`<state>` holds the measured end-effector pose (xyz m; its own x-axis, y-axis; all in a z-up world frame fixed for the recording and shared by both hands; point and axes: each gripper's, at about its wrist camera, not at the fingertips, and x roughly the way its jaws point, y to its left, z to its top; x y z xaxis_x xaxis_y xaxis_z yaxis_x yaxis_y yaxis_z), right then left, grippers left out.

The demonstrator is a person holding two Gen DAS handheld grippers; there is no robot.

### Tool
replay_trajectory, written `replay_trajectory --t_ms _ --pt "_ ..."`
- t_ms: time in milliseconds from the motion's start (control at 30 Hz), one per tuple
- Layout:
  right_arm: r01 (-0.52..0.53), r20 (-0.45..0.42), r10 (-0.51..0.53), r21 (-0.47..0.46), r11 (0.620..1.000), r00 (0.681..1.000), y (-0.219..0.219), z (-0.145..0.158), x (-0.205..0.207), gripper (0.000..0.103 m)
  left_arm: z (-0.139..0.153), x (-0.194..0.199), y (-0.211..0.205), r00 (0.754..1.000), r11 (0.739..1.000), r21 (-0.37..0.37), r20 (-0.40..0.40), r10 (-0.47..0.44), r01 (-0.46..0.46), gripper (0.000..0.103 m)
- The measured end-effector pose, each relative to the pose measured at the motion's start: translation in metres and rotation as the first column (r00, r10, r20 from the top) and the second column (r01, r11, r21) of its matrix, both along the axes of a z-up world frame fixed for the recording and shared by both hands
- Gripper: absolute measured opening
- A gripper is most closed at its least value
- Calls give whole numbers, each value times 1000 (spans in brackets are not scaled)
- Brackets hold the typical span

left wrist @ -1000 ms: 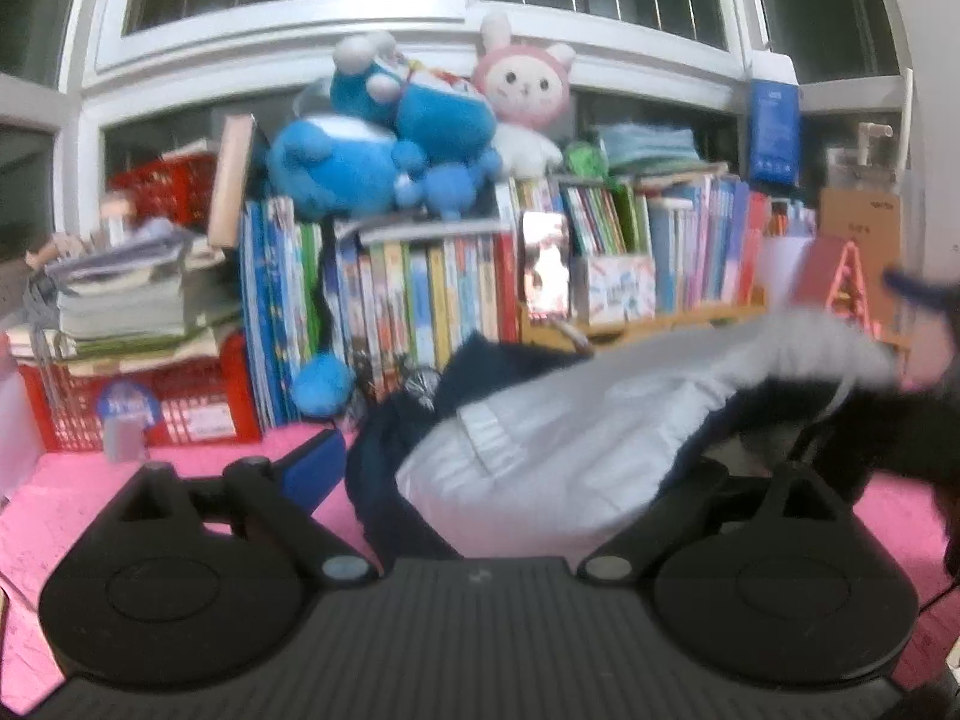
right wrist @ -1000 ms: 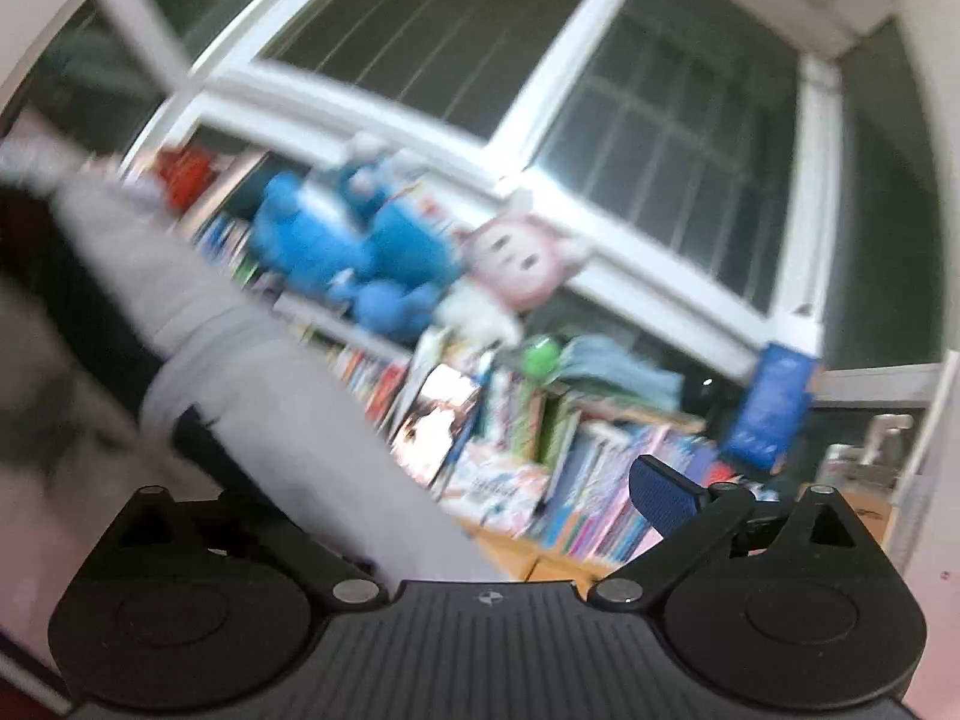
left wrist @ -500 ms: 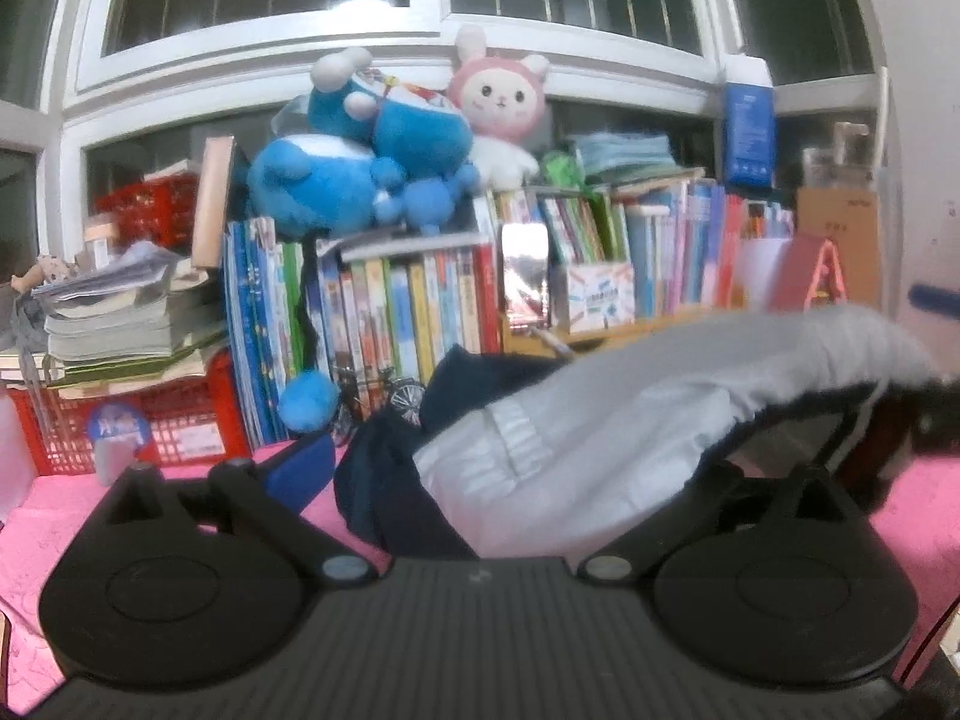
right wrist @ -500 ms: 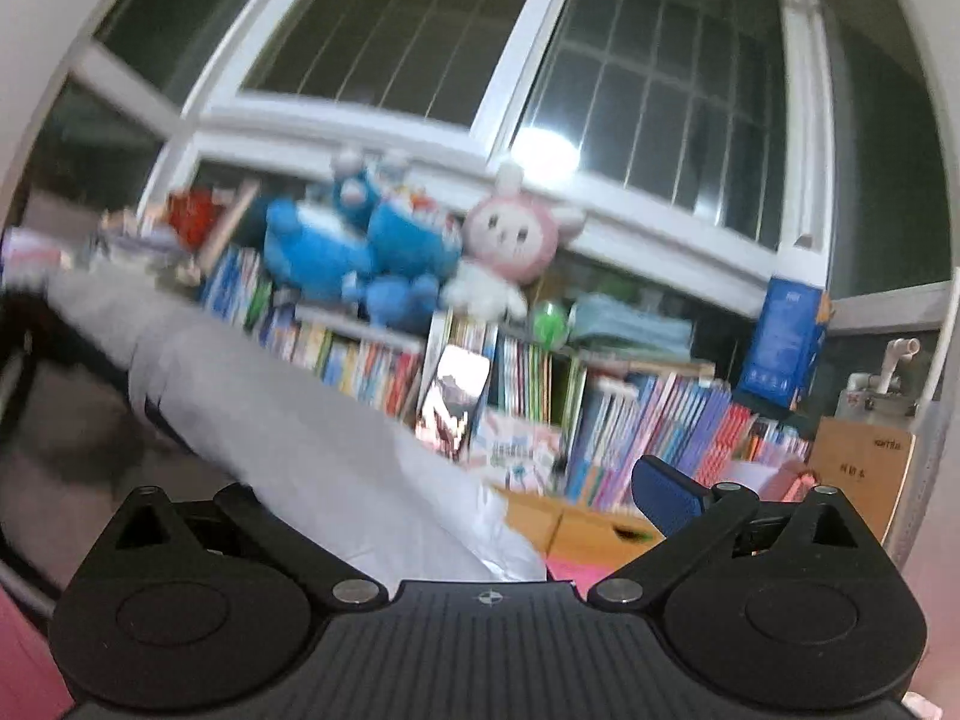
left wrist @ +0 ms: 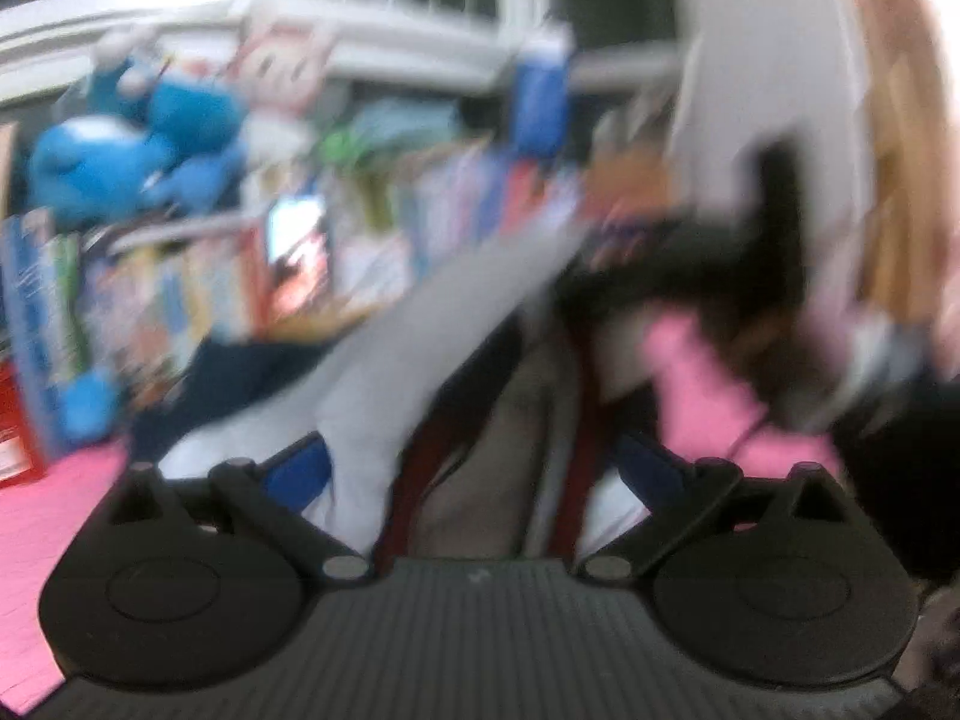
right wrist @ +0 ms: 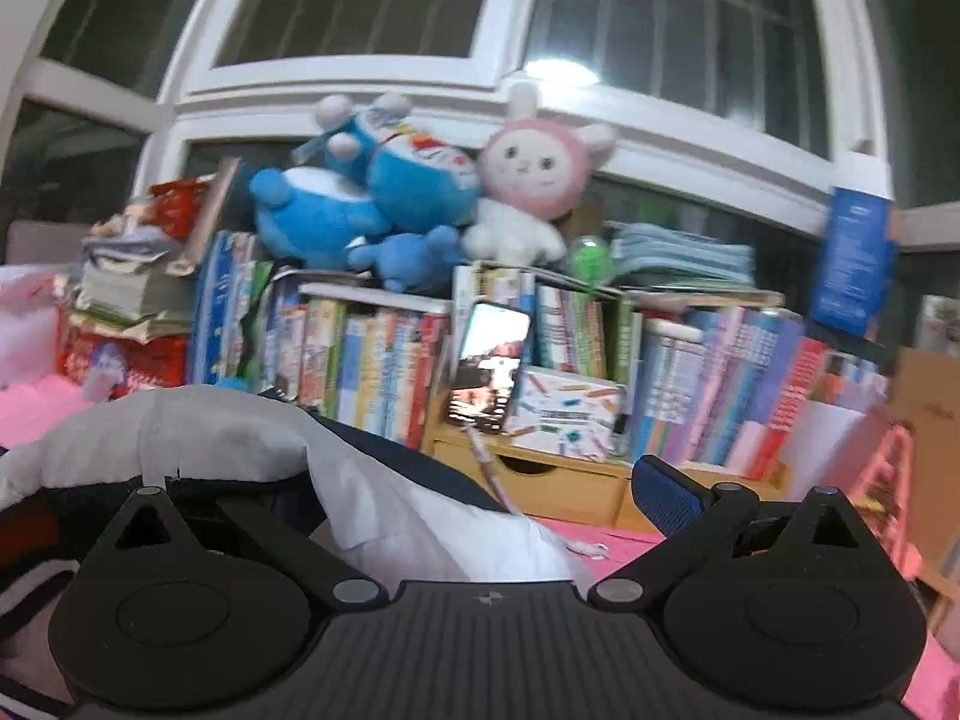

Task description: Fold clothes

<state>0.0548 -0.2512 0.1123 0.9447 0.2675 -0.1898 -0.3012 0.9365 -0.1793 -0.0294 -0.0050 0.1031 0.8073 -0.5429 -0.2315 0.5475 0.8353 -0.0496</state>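
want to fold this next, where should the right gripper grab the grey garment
Probably the raised grey fold of the grey garment, the free edge nearest the right gripper. Come in level from the front, one finger over and one under the fold.

Each camera sits just behind its own hand-held gripper, looking forward, close over a grey garment [right wrist: 252, 438]. Both views share the bookshelf [right wrist: 384, 360] and blue plush toys [left wrist: 120, 162] beyond; the left view is blurred.

Child's room: plush toys [right wrist: 420, 192], crammed bookshelf [right wrist: 372, 354].
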Motion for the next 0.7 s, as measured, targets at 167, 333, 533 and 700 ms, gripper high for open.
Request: replay_trajectory --t_ms 167,333,533,700 --pt "-24 -104 20 -34 999 994 5 -13 29 103 -3 58 28 951 954 -50 -104 291 -297 103" --pt "-10 -129 -10 -155 988 992 16 -50 21 103 -57 132 24 852 871 232 -210 479 -432 103" --pt "106 -155 -158 -300 948 975 4 -110 -2 103 -105 156 12 818 839 381 -276 505 -389 103" --pt "211 -216 -267 -251 945 939 -42 -124 -29 103 -110 152 9 818 835 396 -274 505 -382 103"
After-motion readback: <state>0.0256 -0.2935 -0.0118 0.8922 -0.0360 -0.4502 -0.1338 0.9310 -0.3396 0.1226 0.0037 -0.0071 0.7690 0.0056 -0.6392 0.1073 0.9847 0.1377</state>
